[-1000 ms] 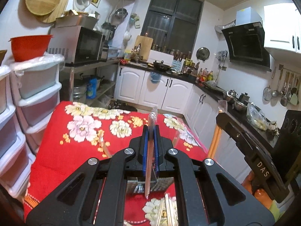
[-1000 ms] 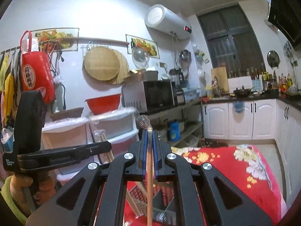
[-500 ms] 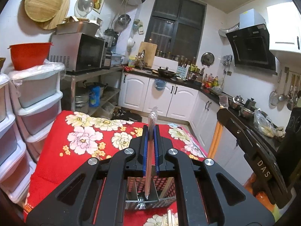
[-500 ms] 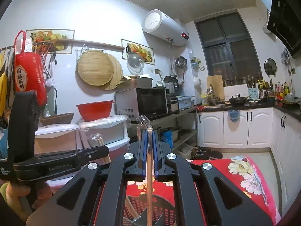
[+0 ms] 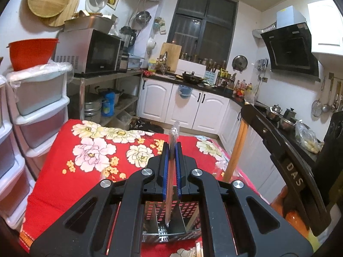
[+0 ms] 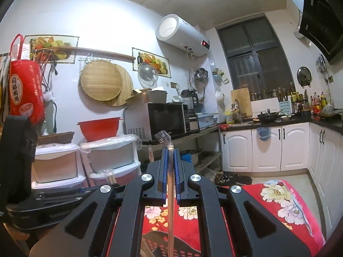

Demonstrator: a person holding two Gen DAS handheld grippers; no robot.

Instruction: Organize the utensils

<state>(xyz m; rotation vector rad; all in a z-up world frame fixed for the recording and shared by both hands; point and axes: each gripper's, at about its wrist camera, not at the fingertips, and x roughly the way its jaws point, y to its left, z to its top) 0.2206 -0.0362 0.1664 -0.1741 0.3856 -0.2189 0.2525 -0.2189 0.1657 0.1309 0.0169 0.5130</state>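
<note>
Between the blue pads of your left gripper (image 5: 171,150) a pair of plastic-wrapped chopsticks (image 5: 170,184) is clamped upright, its lower tip hanging over the perforated metal utensil holder (image 5: 188,208) that stands on the red floral tablecloth (image 5: 64,182). Your right gripper (image 6: 170,153) is likewise pressed shut on a second wrapped chopstick pair (image 6: 170,203), pointing level above the same cloth, with the holder's mesh just showing at the bottom of its view. Each tool appears in the other's camera, close alongside. Beyond stand stacked plastic drawers (image 5: 40,109), a microwave (image 5: 94,51) and white cabinets (image 5: 186,109)
</note>
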